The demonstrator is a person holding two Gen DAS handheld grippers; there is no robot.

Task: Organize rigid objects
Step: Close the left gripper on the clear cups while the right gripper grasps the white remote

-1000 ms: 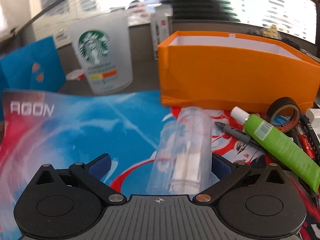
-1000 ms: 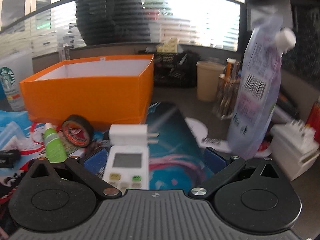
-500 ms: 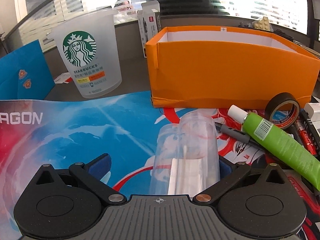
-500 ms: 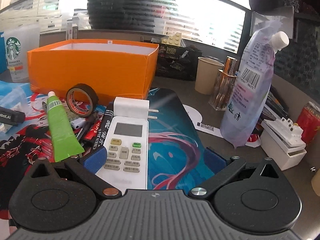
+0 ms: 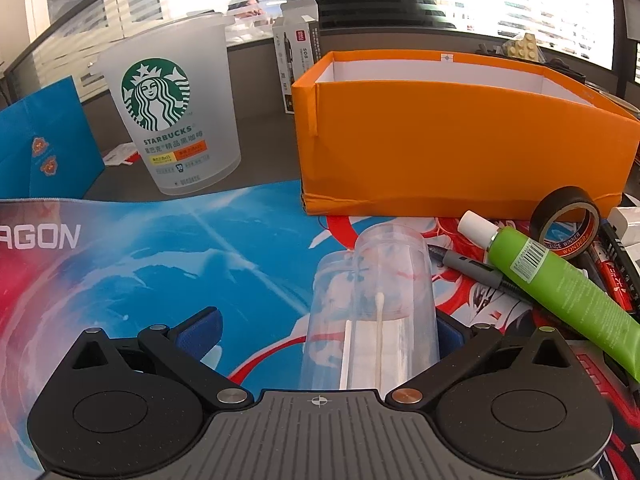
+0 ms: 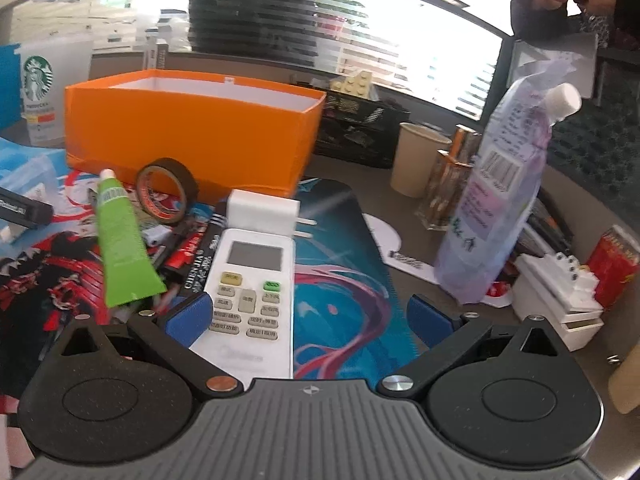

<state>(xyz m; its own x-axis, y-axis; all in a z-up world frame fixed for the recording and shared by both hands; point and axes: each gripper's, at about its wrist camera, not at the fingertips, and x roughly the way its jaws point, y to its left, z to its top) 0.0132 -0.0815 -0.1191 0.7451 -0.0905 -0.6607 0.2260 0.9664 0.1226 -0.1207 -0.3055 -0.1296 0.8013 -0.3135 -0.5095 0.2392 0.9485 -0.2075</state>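
The left tongs (image 5: 326,326), brought lower, are open around the clear tube (image 5: 372,304); the open right tongs (image 6: 308,316) now straddle the remote (image 6: 248,292), so pickups appear imminent.

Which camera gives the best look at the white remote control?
The right wrist view: the white remote control lies face up just ahead of the open right gripper, screen and buttons visible. The left wrist view doesn't show it.
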